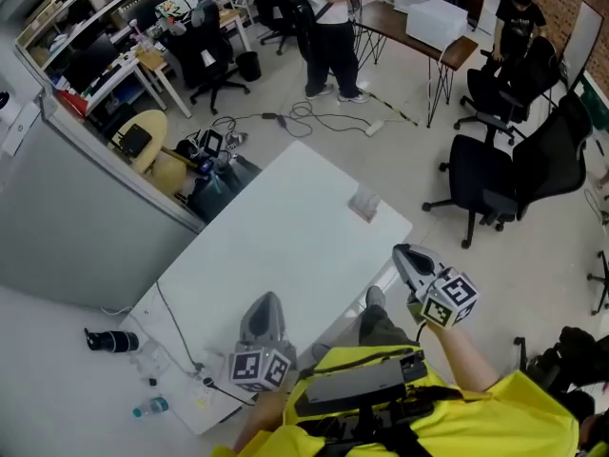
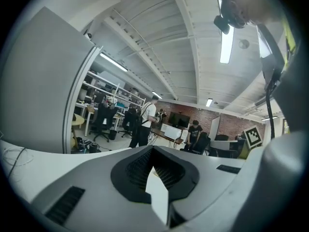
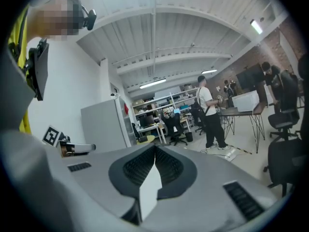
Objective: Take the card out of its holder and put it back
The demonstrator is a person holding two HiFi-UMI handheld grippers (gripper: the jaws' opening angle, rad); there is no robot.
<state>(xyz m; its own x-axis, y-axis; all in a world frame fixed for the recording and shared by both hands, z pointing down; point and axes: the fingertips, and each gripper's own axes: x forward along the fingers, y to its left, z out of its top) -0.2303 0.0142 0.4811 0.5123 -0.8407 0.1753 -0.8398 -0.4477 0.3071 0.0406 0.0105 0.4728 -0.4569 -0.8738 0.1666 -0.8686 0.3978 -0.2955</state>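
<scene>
Office; white table [image 1: 285, 246] seen from above
Card holder [image 1: 364, 204], card seemingly inside, is set near the far edge; left hand-held gripper [image 1: 267, 301] and right hand-held gripper [image 1: 401, 252] are held closed, empty, nearer the person.

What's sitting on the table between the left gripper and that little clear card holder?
Nothing: in the head view, only bare white tabletop stretches from the left gripper to the small clear plastic card holder.

Bright even light, ceiling strip lamp [image 2: 226, 45] glaring, fisheye warp, dark vignetted corners, soft shadows.
</scene>
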